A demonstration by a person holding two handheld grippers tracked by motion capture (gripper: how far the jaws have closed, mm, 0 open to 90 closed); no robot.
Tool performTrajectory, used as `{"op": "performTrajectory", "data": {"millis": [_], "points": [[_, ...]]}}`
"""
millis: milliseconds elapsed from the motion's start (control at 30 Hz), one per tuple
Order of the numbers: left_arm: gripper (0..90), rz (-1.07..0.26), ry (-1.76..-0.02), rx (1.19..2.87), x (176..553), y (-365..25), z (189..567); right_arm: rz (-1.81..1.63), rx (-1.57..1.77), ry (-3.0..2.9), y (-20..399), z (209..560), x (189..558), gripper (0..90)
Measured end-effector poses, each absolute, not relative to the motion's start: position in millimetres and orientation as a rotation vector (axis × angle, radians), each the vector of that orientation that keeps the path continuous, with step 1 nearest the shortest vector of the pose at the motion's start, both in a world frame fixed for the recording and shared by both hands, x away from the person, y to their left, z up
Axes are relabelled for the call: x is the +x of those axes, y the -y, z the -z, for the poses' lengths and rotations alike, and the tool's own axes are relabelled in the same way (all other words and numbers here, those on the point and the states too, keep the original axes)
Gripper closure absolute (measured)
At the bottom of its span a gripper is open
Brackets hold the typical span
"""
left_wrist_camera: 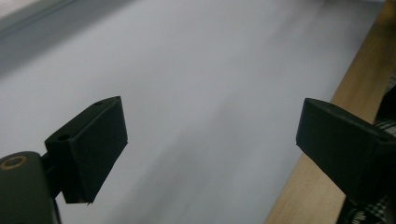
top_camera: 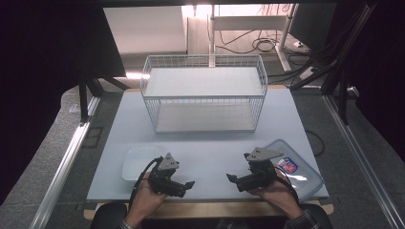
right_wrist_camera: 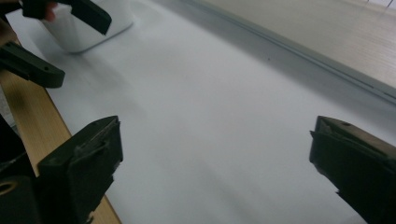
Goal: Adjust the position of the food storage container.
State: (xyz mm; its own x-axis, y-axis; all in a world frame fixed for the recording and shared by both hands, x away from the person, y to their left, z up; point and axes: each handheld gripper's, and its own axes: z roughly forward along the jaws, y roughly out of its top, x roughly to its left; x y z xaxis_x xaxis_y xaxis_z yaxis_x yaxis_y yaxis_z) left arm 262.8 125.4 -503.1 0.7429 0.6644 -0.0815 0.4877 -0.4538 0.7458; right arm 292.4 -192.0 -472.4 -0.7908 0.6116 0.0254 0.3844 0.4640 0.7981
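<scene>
White plastic marks the left of the scene: a shallow rectangular container [top_camera: 136, 162] lies on the pale tabletop [top_camera: 210, 148] near its front edge, just beside the left gripper [top_camera: 184, 187], whose jaws gape wide with nothing between them. Behind, at the middle of the table, stands a white wire basket [top_camera: 204, 93] with two tiers. Further right, the right gripper [top_camera: 235, 180] points toward the left one, its jaws likewise spread wide and empty. Just beyond it lies a clear blue-rimmed lid [top_camera: 301, 171] bearing a small label, at the table's front right corner.
</scene>
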Motion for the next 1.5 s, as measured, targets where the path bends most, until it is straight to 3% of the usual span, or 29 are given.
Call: {"op": "performTrajectory", "data": {"millis": [67, 233, 333, 533, 633, 867, 933, 1500], "points": [[9.3, -0.354, -0.821, 2.129, 257.1, -124.6, 499.6, -1.227, 0.858, -2.465, 191.5, 472.0, 291.2, 5.3], [8.9, -0.387, -0.784, 2.116, 252.5, -122.4, 499.5, -1.237, 0.847, -2.465, 191.5, 473.3, 290.9, 9.9], [9.9, -0.308, -0.836, 2.121, 254.5, -126.0, 496.5, -1.221, 0.83, -2.481, 188.1, 477.1, 289.5, 13.9], [6.9, -0.277, -0.847, 2.066, 253.1, -134.4, 485.7, -1.223, 0.801, -2.486, 185.5, 478.8, 288.4, 17.9], [19.9, -0.312, -0.878, 2.066, 251.2, -140.8, 480.9, -1.227, 0.782, -2.487, 186.0, 477.8, 288.1, 19.6], [75.5, -0.394, -1.022, 2.092, 252.5, -159.6, 479.1, -1.234, 0.767, -2.518, 186.3, 477.7, 289.8, 24.8], [87.3, -0.378, -1.054, 2.083, 251.4, -164.1, 479.8, -1.225, 0.751, -2.517, 186.4, 477.4, 289.1, 25.3], [90.0, -0.413, -1.282, 2.039, 269.9, -198.7, 497.0, -1.217, 0.757, -2.571, 185.3, 481.3, 291.4, 33.3]]}}
